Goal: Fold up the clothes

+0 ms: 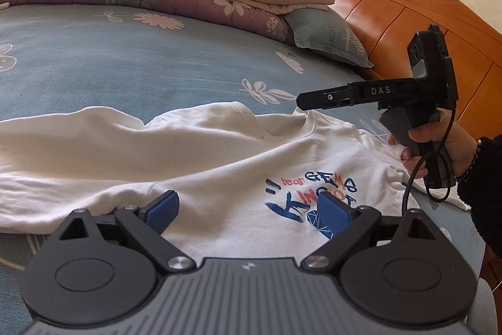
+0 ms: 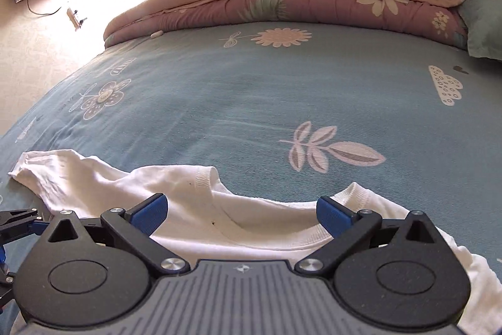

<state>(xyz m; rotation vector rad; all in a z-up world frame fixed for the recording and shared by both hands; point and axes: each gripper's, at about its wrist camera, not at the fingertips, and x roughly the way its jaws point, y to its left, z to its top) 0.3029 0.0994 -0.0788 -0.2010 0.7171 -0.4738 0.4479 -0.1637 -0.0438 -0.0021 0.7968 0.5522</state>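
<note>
White T-shirt (image 1: 194, 153) spread on the bed (image 1: 125, 58), fold just starting.

The shirt lies print-up on the blue sheet near the bed's front edge, one sleeve already turned in over the body, so the next move likely calls for pinching the neck or shoulder edge. The right gripper (image 2: 241, 214) hangs above the collar (image 2: 276, 203), fingers spread wide and holding nothing. The left gripper (image 1: 248, 209) hovers over the chest print (image 1: 310, 193), fingers also wide, empty.
</note>
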